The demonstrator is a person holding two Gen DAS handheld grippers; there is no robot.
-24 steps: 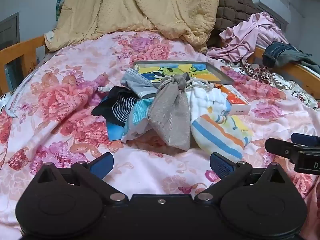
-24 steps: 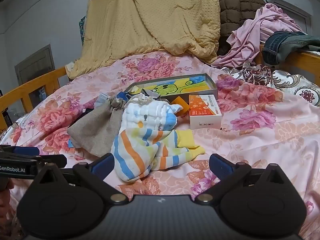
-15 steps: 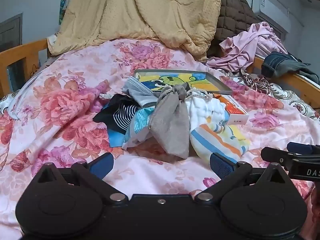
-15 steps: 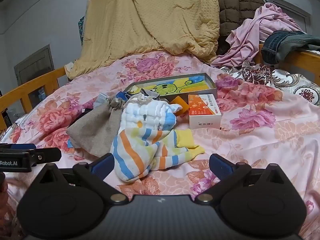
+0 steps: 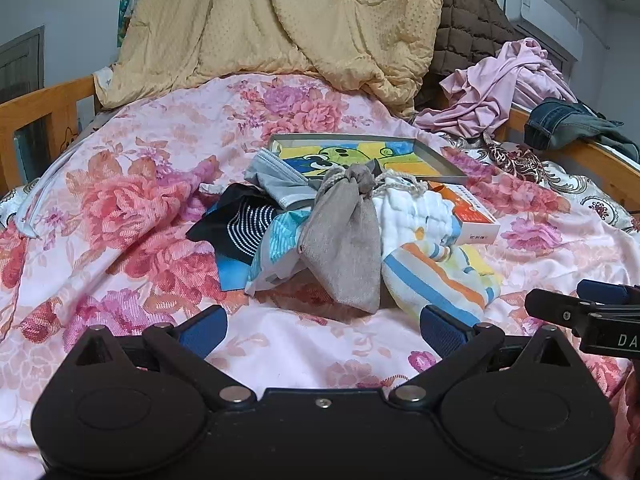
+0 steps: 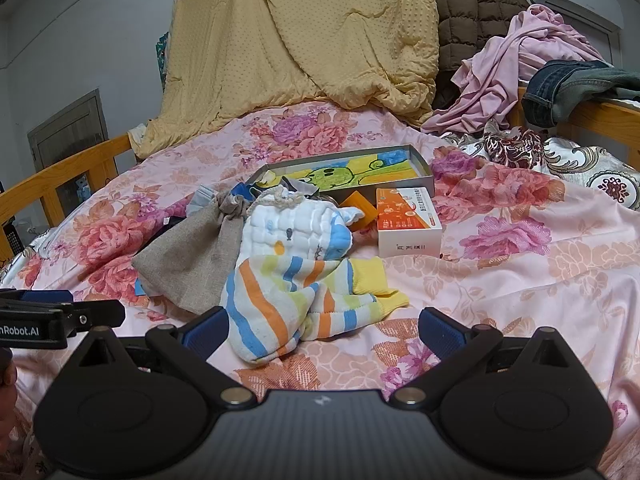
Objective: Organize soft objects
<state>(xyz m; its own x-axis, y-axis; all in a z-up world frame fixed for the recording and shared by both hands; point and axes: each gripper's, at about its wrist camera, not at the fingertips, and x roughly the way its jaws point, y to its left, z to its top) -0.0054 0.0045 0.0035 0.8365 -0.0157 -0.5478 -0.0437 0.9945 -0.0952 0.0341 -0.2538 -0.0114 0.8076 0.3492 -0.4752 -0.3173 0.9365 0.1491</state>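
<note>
A heap of soft things lies mid-bed on the floral sheet: a grey drawstring pouch, a striped towel, a white quilted cloth, a grey face mask and a black striped cloth. Behind them sits a shallow box with a green cartoon lining. My left gripper is open, just short of the pouch. My right gripper is open, with the towel's near end between its fingers but untouched.
An orange-and-white carton lies right of the heap. A yellow quilt, a brown padded jacket, pink clothes and jeans pile at the back. Wooden bed rails border both sides.
The left wrist view has tipped slightly, showing the heap lower and more of the back wall. The right gripper barely moved. Both stay open.
</note>
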